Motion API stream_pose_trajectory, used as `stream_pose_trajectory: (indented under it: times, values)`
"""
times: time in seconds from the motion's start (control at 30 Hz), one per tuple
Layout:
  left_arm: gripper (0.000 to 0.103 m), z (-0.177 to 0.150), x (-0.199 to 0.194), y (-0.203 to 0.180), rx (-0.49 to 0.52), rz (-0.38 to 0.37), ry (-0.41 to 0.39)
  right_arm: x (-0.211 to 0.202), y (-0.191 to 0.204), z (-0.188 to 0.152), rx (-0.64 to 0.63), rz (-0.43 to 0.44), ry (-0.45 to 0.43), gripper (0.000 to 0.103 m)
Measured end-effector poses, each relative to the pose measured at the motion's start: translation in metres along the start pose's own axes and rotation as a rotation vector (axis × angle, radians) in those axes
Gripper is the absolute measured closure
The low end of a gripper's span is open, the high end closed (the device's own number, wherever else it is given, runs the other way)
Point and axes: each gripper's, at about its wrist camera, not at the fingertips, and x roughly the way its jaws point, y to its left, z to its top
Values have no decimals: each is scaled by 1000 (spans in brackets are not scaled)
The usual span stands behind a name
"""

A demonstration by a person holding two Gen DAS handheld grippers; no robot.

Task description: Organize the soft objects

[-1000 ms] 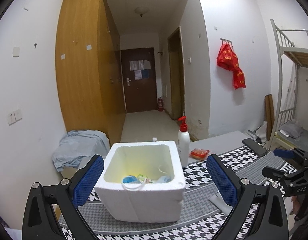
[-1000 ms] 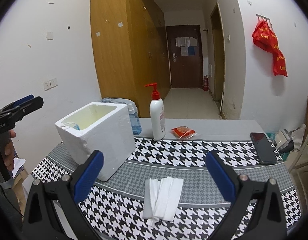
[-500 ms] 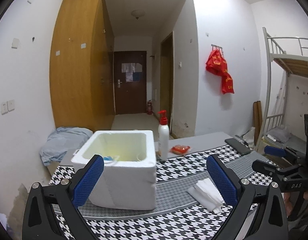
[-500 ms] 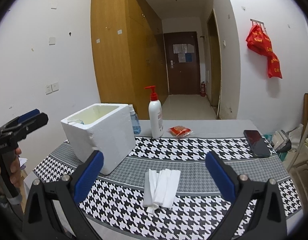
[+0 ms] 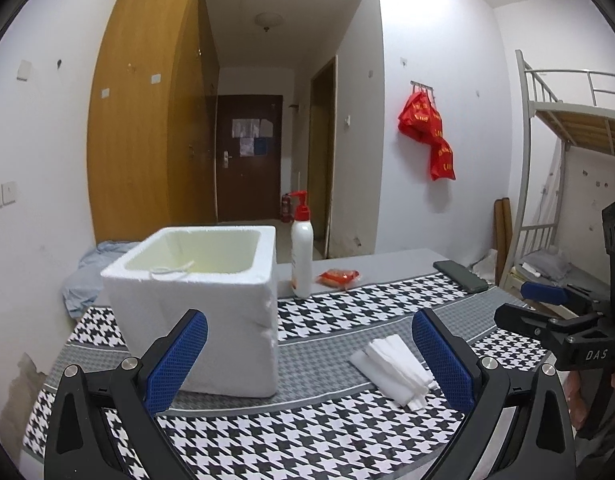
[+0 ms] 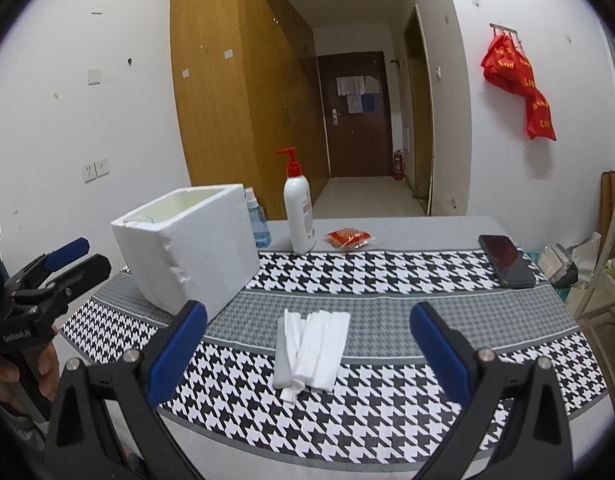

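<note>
Desk [image 6: 447, 312] under houndstooth cloth: white square foam box [image 5: 211, 300] centre-left of frame seems part-filled, only a white cord showing inside, while the white folded soft cloth stack [image 6: 313, 350] lies loose lower-centre, so unfinished; left claw [image 5: 307, 360] and right claw [image 6: 307, 352] both gape wide, gripping nothing.

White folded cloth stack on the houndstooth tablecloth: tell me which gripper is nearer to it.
Right. The right gripper is open, straddling the white folded cloth stack just ahead. The left gripper is also open but faces the white foam box, the cloth off to its right.
</note>
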Motion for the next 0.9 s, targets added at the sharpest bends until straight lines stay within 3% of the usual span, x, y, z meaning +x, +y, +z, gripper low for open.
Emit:
stream_pose_trajectory:
  times: [0.3, 0.53, 0.9]
  values:
    - [1, -20, 5, -7, -31, -11, 23, 12, -6, -14, 14, -9, 43, 1]
    - [1, -36, 17, -15, -51, -31, 90, 24, -5, -21, 4, -6, 90, 0]
    - [1, -43, 44, -30, -12, -54, 164, 41, -22, -29, 25, -34, 148, 1]
